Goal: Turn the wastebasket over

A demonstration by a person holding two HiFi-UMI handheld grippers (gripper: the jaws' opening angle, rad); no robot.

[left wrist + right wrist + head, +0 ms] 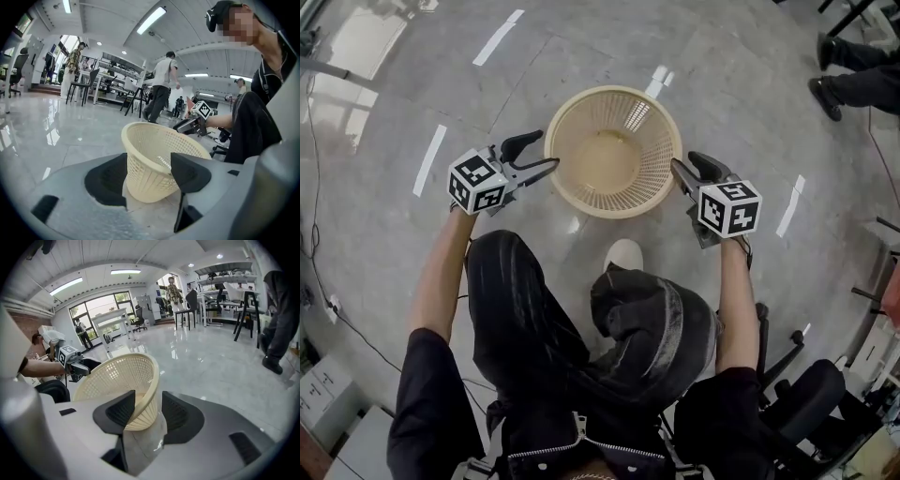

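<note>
A cream mesh wastebasket (pixel 612 150) stands upright on the grey floor, mouth up, between my two grippers. My left gripper (pixel 546 152) reaches its left rim; in the left gripper view (pixel 149 176) the jaws stand wide either side of the basket's wall (pixel 154 154) with a gap to the pads, so it is open. My right gripper (pixel 682 161) is at the right rim. In the right gripper view (pixel 145 411) its jaws straddle the rim and wall (pixel 119 376) without pressing, also open. Each gripper shows across the basket in the other's view.
The operator's white shoe (pixel 623 255) is just short of the basket. Another person's dark shoes (pixel 853 75) are at the far right. An office chair (pixel 806 394) stands behind on the right. Tables, stools and people (pixel 161 86) stand farther off.
</note>
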